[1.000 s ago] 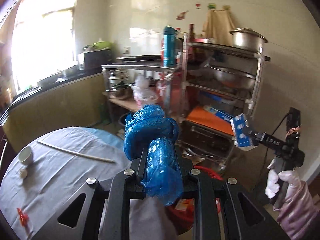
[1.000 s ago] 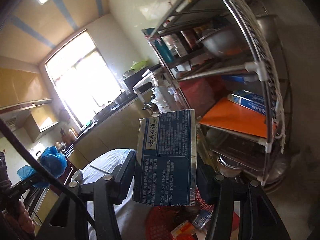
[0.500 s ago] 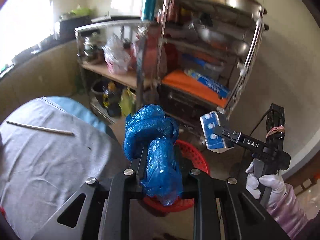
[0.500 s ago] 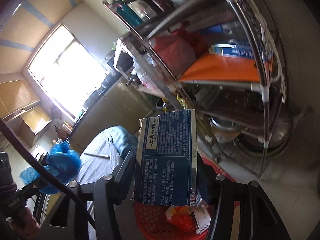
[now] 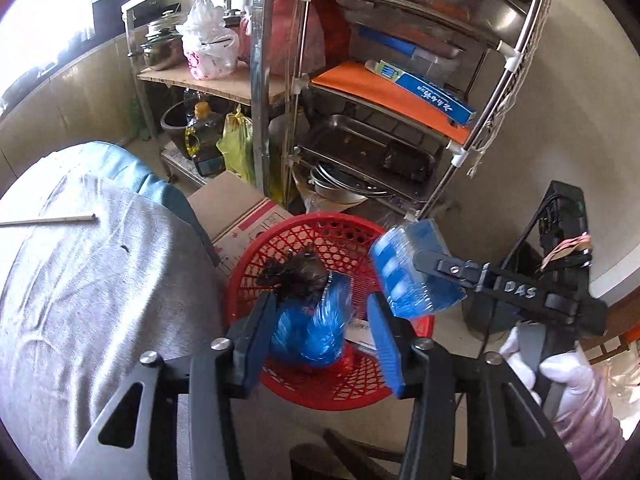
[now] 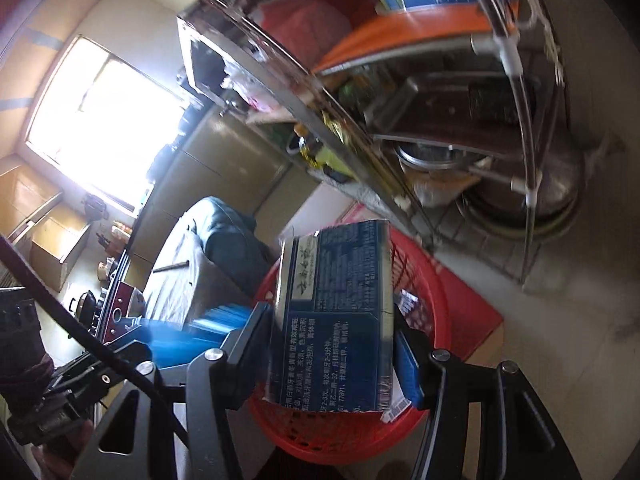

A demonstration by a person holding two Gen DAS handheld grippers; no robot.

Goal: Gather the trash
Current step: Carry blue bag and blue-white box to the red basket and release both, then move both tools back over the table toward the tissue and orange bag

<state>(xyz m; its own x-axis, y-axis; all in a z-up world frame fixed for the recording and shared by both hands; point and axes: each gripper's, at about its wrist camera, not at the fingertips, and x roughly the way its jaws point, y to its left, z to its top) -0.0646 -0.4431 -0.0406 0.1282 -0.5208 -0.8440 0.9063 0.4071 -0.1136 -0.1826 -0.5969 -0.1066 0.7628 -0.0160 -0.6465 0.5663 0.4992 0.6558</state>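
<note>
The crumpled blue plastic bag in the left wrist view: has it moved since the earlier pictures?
Yes. The crumpled blue plastic bag has come down from level with the metal shelf rack to just over the red mesh basket, between the left gripper's opening jaws.

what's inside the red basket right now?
In the red basket: the blue plastic bag with a dark clump on top, plus white paper scraps. The bag and both tools cover the rest of the bottom.

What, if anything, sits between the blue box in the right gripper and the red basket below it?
Nothing visible blocks it. The blue box, shut in the right gripper, hangs directly over the red basket, whose open top holds only loose trash.
</note>
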